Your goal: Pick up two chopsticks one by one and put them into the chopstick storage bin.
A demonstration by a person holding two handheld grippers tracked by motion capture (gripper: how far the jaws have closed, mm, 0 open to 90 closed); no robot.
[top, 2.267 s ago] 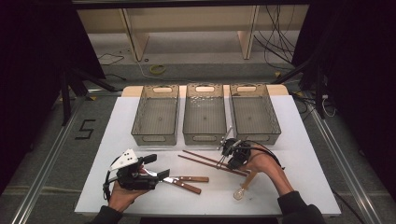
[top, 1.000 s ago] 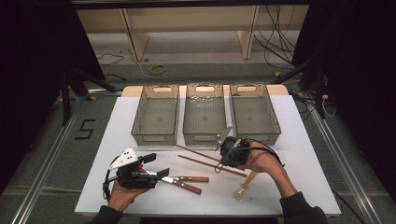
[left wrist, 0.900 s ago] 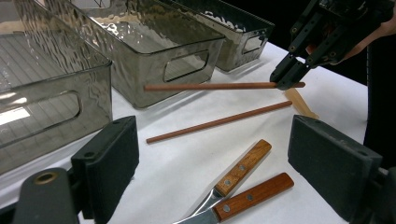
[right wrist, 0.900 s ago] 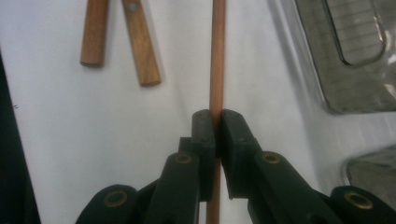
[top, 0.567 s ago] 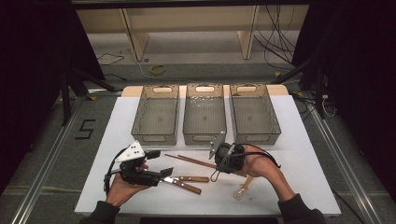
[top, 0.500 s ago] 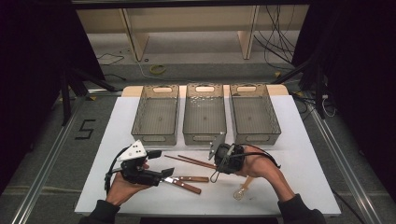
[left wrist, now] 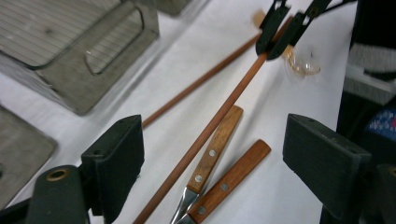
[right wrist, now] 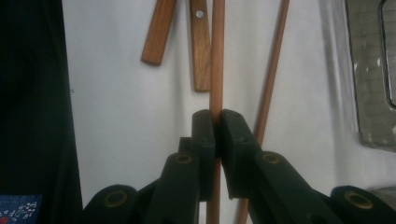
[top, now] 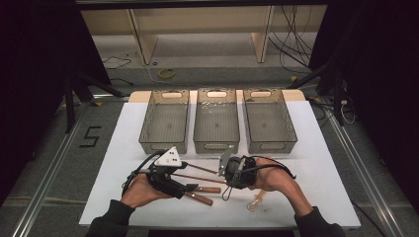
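My right gripper (right wrist: 215, 116) (top: 229, 181) is shut on a brown wooden chopstick (right wrist: 216, 56) near one end. That stick (left wrist: 219, 116) runs from the right gripper (left wrist: 280, 28) down through the gap of my left gripper (left wrist: 215, 135). The left gripper (top: 190, 186) is open; its jaws have just been closing a little, and the pads touch nothing. A second chopstick (left wrist: 201, 84) (top: 197, 168) lies on the white table. Two wooden-handled knives (left wrist: 215, 149) (left wrist: 233, 175) lie under the left jaws, side by side.
Three grey see-through bins (top: 163, 146) (top: 216, 146) (top: 271, 146) stand in a row behind the grippers. A small clear object (top: 254, 203) (left wrist: 303, 67) lies by the right forearm near the table's front edge. Dark floor surrounds the table.
The left gripper has moved right and away from the front edge, over the knives. The right gripper has shifted left and nearer with the chopstick still in it.
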